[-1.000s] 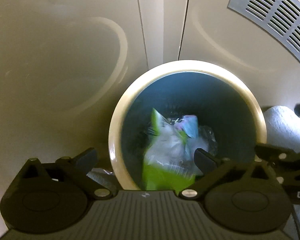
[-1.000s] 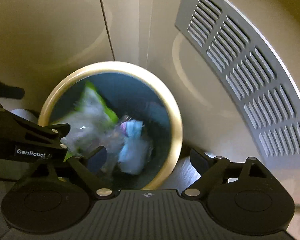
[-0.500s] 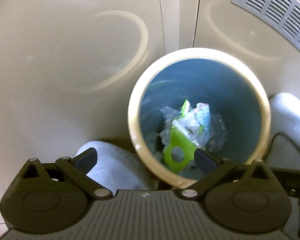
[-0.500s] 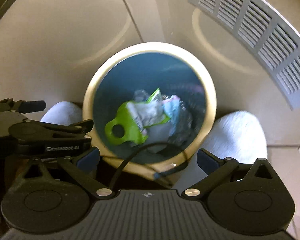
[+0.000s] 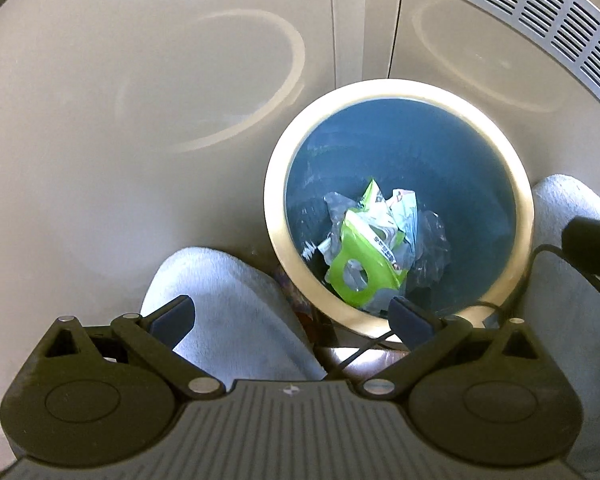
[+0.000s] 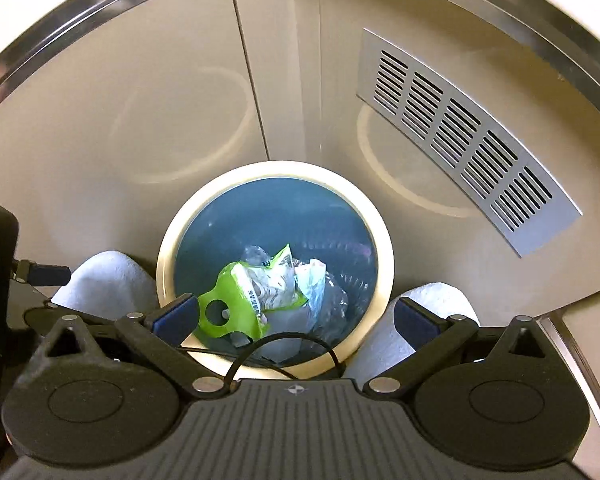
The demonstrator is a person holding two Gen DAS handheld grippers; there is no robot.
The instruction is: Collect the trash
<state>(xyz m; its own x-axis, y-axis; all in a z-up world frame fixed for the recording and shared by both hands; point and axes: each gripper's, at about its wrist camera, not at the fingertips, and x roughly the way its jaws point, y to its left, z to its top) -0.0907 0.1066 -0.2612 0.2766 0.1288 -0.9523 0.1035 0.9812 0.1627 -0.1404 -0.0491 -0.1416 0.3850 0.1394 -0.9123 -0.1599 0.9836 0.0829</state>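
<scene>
Looking down, left wrist view: left gripper (image 5: 290, 314) jaws wide open, empty; green wrapper (image 5: 362, 264) and crumpled trash lie inside the bin (image 5: 276, 216).
Right wrist view: right gripper (image 6: 294, 318) jaws just opened fully, nothing between them. Drop looks done; further litter not visible.

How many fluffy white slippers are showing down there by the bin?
2. One slipper sits left of the bin, the other slipper right of it; both are partly covered by the open right tool. None else shows.

Home interior, beige cabinet doors (image 6: 120, 120), vent grille (image 6: 460, 140), wastebasket (image 6: 274, 172)
</scene>
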